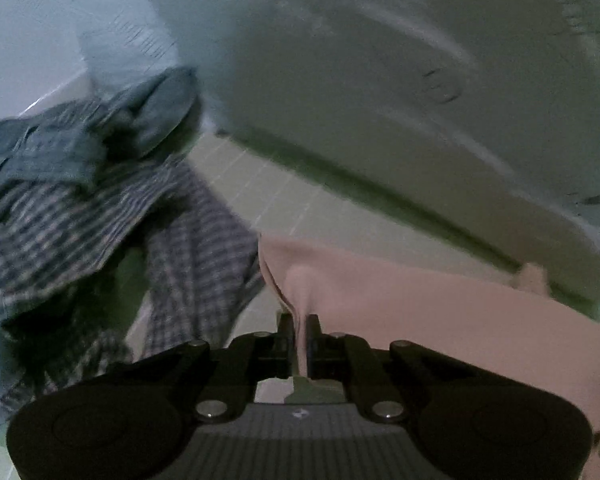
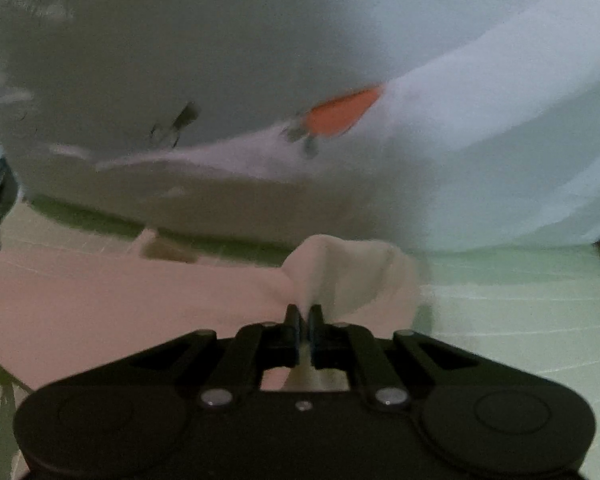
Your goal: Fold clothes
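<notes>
Both the left gripper (image 1: 299, 322) and right gripper (image 2: 304, 314) pinch the pale pink cotton garment (image 1: 440, 320) between narrow fingers; keep its edge taut, clear of the checked blue-grey shirt heap (image 1: 100, 216) at nine o'clock.

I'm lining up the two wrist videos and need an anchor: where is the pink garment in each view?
Left wrist: the pink garment fills the lower right, pinched in the left claw.
Right wrist: it spreads across the lower left, its bunched edge pinched in the right claw.
Shared landmark: the big white fabric mass behind it.
</notes>
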